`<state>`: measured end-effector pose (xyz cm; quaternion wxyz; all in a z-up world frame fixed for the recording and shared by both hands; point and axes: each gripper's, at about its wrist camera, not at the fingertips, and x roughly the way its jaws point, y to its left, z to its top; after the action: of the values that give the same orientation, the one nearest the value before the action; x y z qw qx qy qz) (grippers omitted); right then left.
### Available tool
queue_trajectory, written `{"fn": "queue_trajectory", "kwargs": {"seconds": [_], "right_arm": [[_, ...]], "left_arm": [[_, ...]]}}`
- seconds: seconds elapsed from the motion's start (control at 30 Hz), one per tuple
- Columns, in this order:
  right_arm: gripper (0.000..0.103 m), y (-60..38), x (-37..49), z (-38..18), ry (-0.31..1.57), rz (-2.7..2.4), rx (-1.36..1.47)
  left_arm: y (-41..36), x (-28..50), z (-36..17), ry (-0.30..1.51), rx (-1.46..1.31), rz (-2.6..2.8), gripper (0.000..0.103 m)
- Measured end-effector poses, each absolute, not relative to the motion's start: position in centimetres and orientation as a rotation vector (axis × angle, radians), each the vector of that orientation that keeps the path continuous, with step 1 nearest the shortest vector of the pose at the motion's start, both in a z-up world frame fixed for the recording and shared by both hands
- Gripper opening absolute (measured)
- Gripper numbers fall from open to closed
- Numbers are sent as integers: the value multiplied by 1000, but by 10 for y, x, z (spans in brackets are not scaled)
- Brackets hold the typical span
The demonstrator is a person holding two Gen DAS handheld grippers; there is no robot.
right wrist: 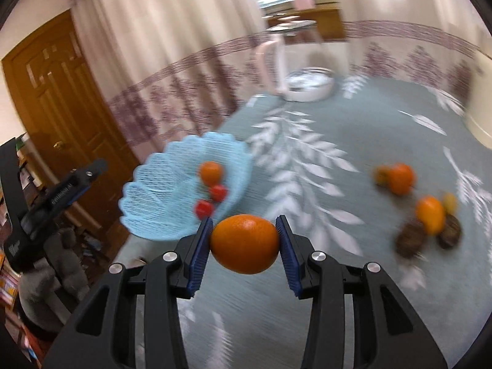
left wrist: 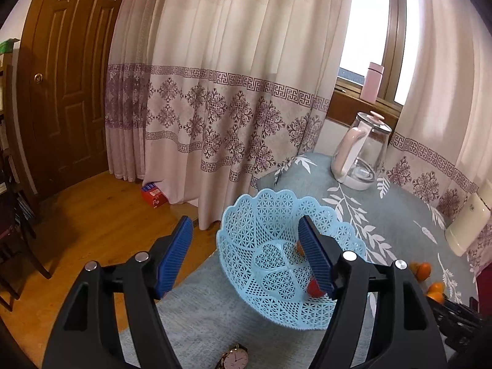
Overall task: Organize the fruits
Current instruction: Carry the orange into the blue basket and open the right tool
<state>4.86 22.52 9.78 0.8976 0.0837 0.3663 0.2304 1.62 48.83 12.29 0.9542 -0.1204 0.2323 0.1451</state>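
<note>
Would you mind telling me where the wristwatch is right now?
In the left wrist view, the wristwatch lies on the grey-blue tablecloth at the bottom edge, below the open left gripper and nearer the camera than the light blue basket.

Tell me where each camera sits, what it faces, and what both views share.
Left wrist: sits on the open left gripper, facing the blue basket, curtains and door.
Right wrist: sits on the right gripper, shut on an orange, facing the table; the left gripper shows at the left edge.
Shared: basket, glass kettle, table.
</note>
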Motion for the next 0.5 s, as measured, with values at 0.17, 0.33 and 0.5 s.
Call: {"fn": "queue_trajectory", "kwargs": {"seconds": [0.17,0.33,0.5], "right_arm": [[43,274,61,102,773,569,176],[43,319,66,95,801,627,150],[43,342,70,90,809,651,144]], "left_arm": [[497,10,128,454,-263,307,73],[502,8,131,445,-277,317,73],[505,6,134,438,-288,314,74]]}}
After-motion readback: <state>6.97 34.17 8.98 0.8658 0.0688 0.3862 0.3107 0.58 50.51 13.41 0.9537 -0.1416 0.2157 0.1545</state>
